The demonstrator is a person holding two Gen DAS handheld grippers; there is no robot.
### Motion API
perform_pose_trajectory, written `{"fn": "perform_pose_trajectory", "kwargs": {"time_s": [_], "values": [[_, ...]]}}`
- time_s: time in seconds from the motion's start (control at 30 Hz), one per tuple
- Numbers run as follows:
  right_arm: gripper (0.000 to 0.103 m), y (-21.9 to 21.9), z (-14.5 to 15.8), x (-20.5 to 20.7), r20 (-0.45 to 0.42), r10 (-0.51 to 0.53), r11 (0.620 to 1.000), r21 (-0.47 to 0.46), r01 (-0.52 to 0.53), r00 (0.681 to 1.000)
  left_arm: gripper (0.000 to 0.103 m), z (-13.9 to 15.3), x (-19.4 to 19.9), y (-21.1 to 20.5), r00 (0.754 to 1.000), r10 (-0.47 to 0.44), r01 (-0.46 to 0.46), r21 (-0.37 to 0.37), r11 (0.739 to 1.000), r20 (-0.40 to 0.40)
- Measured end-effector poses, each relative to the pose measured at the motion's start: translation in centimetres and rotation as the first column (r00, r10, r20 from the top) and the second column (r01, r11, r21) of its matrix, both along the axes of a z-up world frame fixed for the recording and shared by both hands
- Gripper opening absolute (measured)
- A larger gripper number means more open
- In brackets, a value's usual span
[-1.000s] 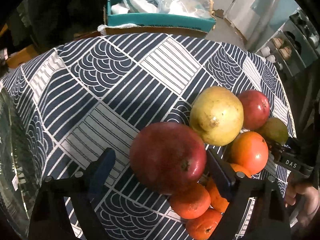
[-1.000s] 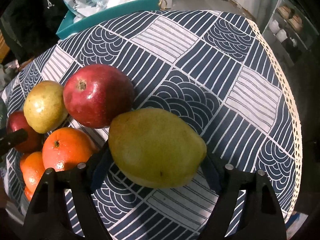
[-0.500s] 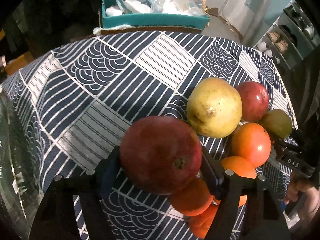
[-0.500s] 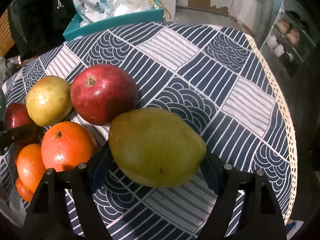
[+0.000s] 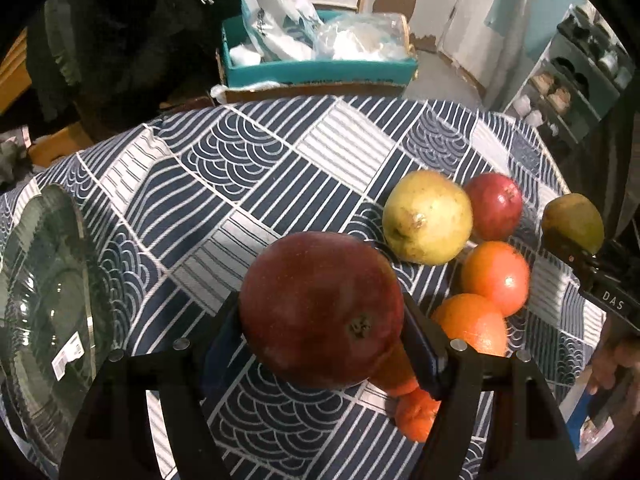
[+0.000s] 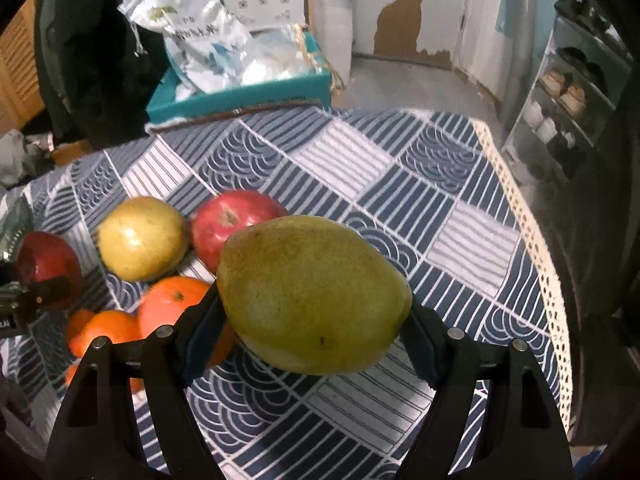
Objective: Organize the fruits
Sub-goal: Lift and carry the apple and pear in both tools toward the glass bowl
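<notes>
My left gripper [image 5: 320, 340] is shut on a big dark red fruit [image 5: 320, 308] and holds it above the patterned tablecloth [image 5: 248, 168]. To its right lie a yellow apple [image 5: 426, 218], a red apple [image 5: 496, 206] and several oranges [image 5: 496, 284]. My right gripper [image 6: 312, 332] is shut on a green pear [image 6: 312, 292], also held clear of the cloth. From that side, the yellow apple [image 6: 142, 238], red apple [image 6: 232, 224] and oranges [image 6: 168, 304] lie to the left. The dark red fruit [image 6: 48, 264] shows at the far left.
A clear glass plate [image 5: 44, 300] sits at the table's left side. A teal box [image 5: 316, 68] of plastic bags stands beyond the far edge. The cloth's lace border [image 6: 532, 240] marks the right edge, with shelves [image 6: 568, 100] beyond. A hand [image 5: 612, 364] grips the right tool.
The left jaws closed onto the dark red fruit. Both grippers then rose with their fruits, so the table and the other fruits now look farther away.
</notes>
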State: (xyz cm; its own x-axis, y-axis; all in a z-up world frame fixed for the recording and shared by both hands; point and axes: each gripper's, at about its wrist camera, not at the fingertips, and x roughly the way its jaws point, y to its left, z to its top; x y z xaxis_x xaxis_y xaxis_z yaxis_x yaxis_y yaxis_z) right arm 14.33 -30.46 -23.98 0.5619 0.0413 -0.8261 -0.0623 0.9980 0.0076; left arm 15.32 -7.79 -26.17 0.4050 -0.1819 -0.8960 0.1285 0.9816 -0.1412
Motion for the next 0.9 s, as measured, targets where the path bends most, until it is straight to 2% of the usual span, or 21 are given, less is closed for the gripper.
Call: {"fn": "perform_pose_trajectory", "kwargs": {"time_s": [0.17,0.7,0.9], "values": [[0.08,1.0,2.2,-0.5,0.052,0.012,1.0,0.019,-0.013,0.999,0.076,2.2,-0.8,0.2,0.999,-0.006,0.005,0.015,1.0,0.052],[0.08,4.8,9.5,-3.2,0.163,0.073,0.993,0.077,-0.086,0.984,0.076,9.0,-3.5,3.0,0.983,0.03,-0.028,-0.016,0.999,0.182],[0.08,6.2,11.5,-4.1,0.193,0.103,0.989,0.084,-0.12,0.976,0.076,10.5,-4.5,4.5,0.979,0.05,-0.044,-0.035,0.998,0.196]]}}
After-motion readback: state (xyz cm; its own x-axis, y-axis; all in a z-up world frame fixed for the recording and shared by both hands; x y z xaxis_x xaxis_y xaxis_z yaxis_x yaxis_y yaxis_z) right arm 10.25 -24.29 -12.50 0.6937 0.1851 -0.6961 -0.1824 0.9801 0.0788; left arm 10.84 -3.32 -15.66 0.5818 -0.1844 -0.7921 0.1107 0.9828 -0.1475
